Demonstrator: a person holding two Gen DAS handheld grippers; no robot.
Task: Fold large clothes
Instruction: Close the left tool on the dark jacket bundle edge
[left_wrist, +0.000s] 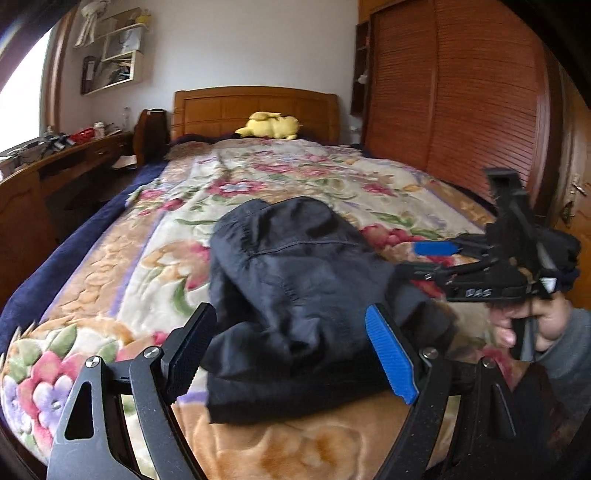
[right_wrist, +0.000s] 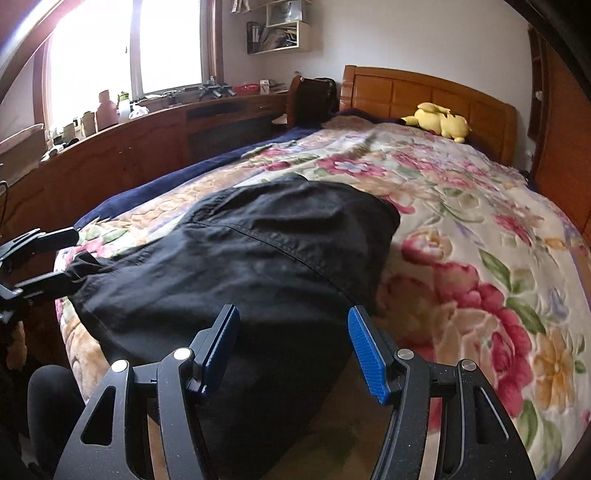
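Nearest the left wrist camera, the left claw (left_wrist: 291, 354) stands wide, its black and blue pads straddling the near end of the dark garment (left_wrist: 295, 295) without pressing it; nothing is held, so it looks poised either to pinch a fresh edge or to smooth the fold. In the right wrist view, the right claw (right_wrist: 293, 347) is likewise apart, at a middling gap, hovering over the near hem with cloth below its pads but not clamped. A person's hand (left_wrist: 532, 321) in a grey sleeve grips that tool's handle.

The garment, black and apparently a large pair of trousers or a jacket, lies bunched and partly doubled over near the foot of the bed, on the floral blanket (right_wrist: 480, 221). It sits there because the broad, soft surface gives room to spread and crease a big piece. Its edges are still uneven, so by my reading the folding is mid-way.

Farther off, a yellow plush toy (left_wrist: 267, 125) rests against the wooden headboard (left_wrist: 255, 107), well clear of the work.
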